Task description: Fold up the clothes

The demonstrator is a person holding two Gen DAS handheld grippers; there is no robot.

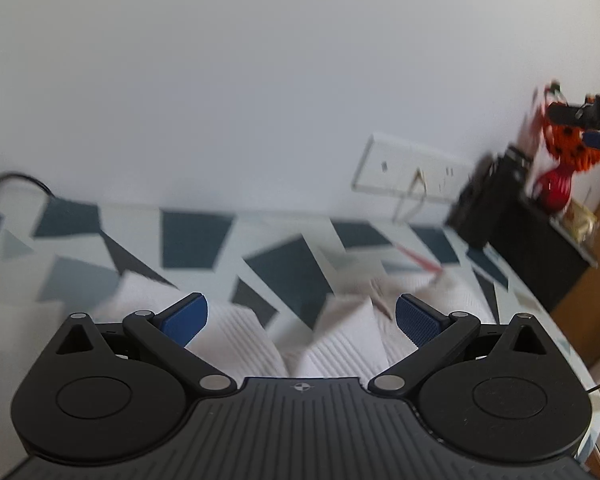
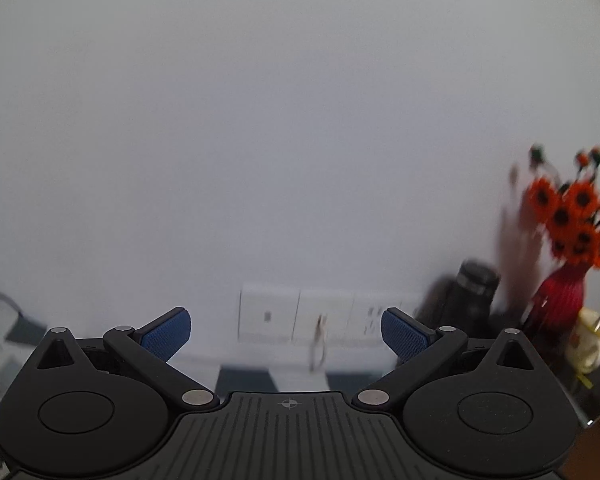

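Observation:
A white ribbed garment (image 1: 340, 344) lies crumpled on a sheet (image 1: 196, 240) patterned with dark blue and grey patches, low in the left wrist view. My left gripper (image 1: 302, 318) hangs above it, open, nothing between its blue pads (image 1: 186, 318). The right gripper (image 1: 588, 120) shows at the far right edge of that view, raised in the air. In the right wrist view my right gripper (image 2: 286, 334) is open and empty, pointed at the white wall (image 2: 284, 120). No garment appears in that view.
White wall sockets (image 1: 408, 176) sit above the sheet's far edge. A dark cabinet (image 1: 540, 256) at the right carries a red vase of orange flowers (image 2: 560, 296), a black bottle (image 2: 474, 294) and a pale mug (image 2: 590, 340). A black cable (image 1: 16, 182) loops at the left.

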